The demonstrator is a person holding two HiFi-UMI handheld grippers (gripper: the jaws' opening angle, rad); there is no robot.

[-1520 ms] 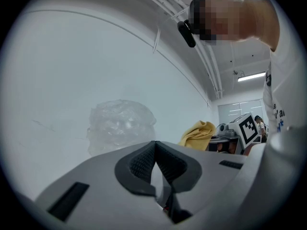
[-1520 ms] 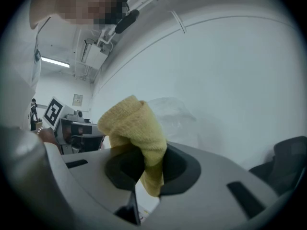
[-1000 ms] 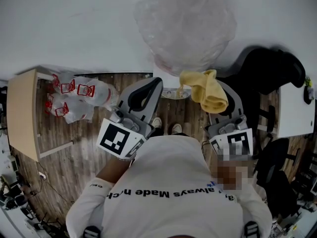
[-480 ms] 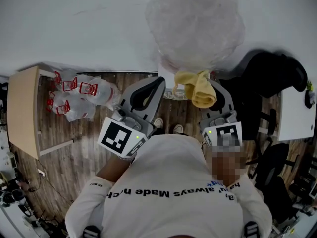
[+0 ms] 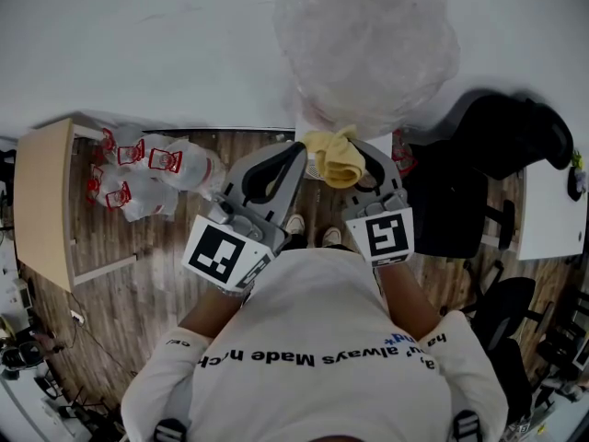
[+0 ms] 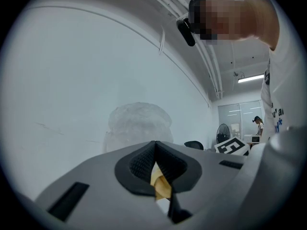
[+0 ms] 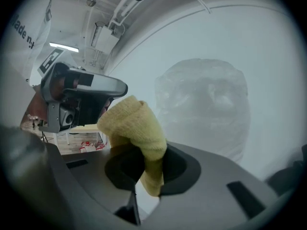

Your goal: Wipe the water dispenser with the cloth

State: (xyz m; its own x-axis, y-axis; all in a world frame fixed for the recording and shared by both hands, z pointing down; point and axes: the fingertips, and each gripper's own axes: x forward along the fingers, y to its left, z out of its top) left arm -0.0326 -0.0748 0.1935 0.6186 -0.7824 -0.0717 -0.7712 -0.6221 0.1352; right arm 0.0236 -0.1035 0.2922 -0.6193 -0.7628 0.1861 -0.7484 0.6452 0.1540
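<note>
The right gripper (image 7: 149, 172) has its fingers clamped on the yellow cloth (image 5: 335, 156), close to the plastic-wrapped water dispenser (image 5: 366, 49). The left gripper (image 5: 293, 153) has its fingers closed together, just beside the cloth.

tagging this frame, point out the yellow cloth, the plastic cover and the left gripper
yellow cloth (image 5: 336, 158), head view, its bunched middle
plastic cover (image 5: 368, 44), head view, middle of the crinkled film
left gripper (image 6: 154, 145), left gripper view, where its shut tips meet
</note>
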